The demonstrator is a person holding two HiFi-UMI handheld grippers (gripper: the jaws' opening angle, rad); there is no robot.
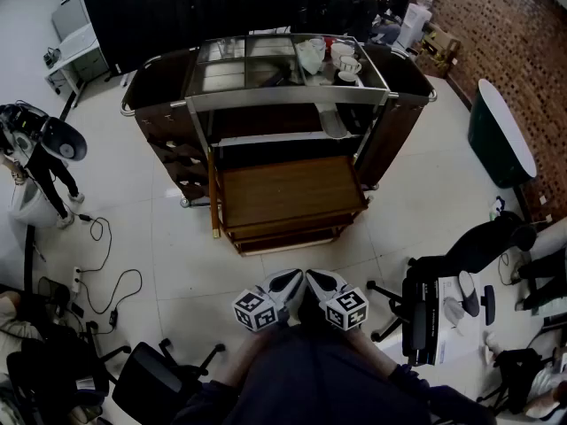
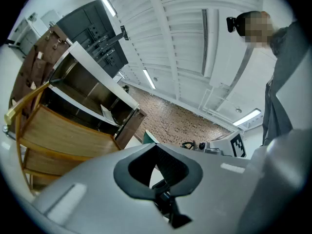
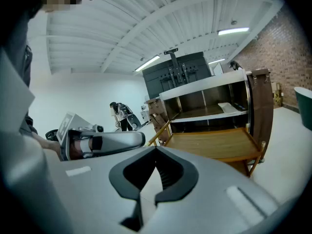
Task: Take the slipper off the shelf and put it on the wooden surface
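A white slipper (image 1: 333,122) lies on the cart's middle shelf, at its right side, above the pull-out wooden surface (image 1: 291,191). From the grippers it is a pale shape on that shelf: slipper (image 2: 106,113), slipper (image 3: 229,107). Both grippers hang close to my body, well short of the cart, side by side. My left gripper (image 1: 285,282) is shut with nothing in it, left gripper (image 2: 156,147). My right gripper (image 1: 321,282) is shut and empty too, right gripper (image 3: 156,150). Wooden surface (image 2: 63,135) and wooden surface (image 3: 214,143) show bare.
Cups and white items (image 1: 344,61) stand on the cart's top. Office chairs (image 1: 443,290) sit to my right and lower left. Cables (image 1: 106,282) trail over the floor at left. A person (image 1: 35,158) stands at far left. A dark round-ended table (image 1: 500,131) is at right.
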